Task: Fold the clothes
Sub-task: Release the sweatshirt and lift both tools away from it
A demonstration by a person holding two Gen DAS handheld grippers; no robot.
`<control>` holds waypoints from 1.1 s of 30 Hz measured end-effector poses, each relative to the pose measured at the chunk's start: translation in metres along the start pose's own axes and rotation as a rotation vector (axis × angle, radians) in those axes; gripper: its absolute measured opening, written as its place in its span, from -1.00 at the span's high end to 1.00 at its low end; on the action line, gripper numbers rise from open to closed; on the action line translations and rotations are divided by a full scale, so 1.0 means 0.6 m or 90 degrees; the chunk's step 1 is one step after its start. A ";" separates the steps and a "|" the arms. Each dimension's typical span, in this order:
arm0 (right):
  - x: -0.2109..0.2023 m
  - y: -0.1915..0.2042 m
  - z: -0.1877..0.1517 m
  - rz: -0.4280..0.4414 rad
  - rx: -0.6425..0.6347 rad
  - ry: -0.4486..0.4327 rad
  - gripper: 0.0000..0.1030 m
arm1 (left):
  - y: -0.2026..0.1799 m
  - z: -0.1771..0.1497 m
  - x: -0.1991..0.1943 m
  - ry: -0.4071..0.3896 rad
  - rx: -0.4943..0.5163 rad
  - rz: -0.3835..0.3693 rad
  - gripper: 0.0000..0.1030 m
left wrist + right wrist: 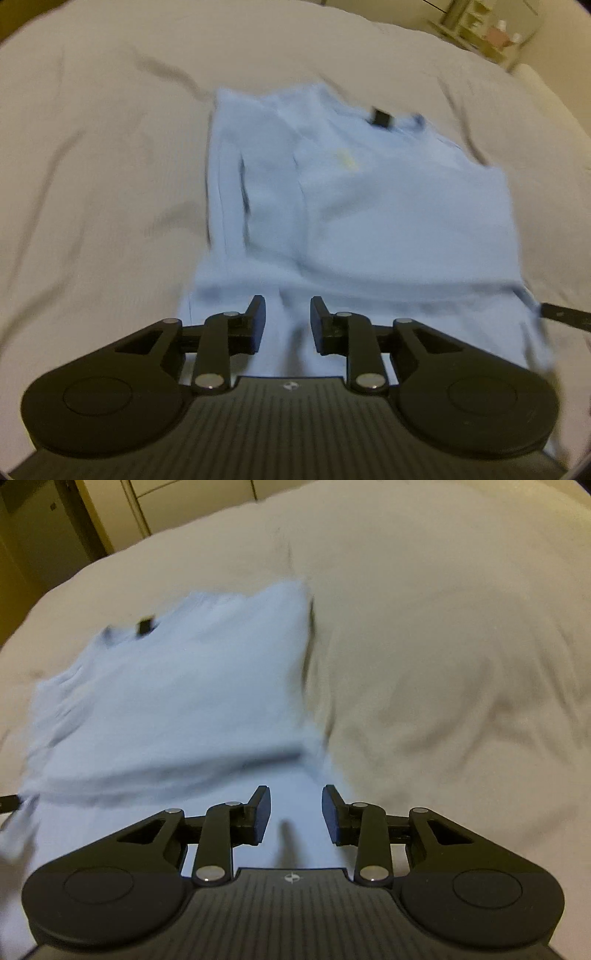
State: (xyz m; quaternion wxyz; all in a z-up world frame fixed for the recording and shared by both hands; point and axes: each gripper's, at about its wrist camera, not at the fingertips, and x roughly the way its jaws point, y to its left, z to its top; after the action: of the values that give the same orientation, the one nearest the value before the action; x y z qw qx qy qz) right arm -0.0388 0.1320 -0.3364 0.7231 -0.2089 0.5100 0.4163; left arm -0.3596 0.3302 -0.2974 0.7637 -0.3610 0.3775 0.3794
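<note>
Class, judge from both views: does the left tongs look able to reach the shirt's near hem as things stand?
Probably yes. The left tongs stand open right over the near edge of the light blue shirt, which lies on the bed cover with nothing between them.

The left gripper (287,320) sits over the near edge of a light blue shirt (369,206), jaws apart with nothing between them. The shirt lies partly folded on a beige sheet (92,166), collar at the far end with a dark label (380,117). A dark gripper tip (565,316) enters at the right edge, beside the shirt's near corner.
</note>
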 end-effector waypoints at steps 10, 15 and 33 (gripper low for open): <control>-0.110 0.011 -0.173 -0.049 -0.019 0.103 0.34 | 0.030 -0.195 -0.121 0.128 0.024 0.041 0.67; -0.161 0.014 -0.161 -0.034 -0.015 0.119 0.20 | 0.005 -0.192 -0.176 0.138 -0.023 0.097 0.66; -0.481 -0.017 -0.222 0.078 -0.097 -0.049 -0.69 | -0.322 -0.280 -0.427 -0.027 0.016 0.167 0.21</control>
State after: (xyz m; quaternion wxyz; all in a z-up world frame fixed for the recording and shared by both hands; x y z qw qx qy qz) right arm -0.1441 -0.0830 -0.1269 0.6971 -0.2155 0.4609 0.5051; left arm -0.3555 0.0237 -0.1045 0.7198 -0.2908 0.4101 0.4788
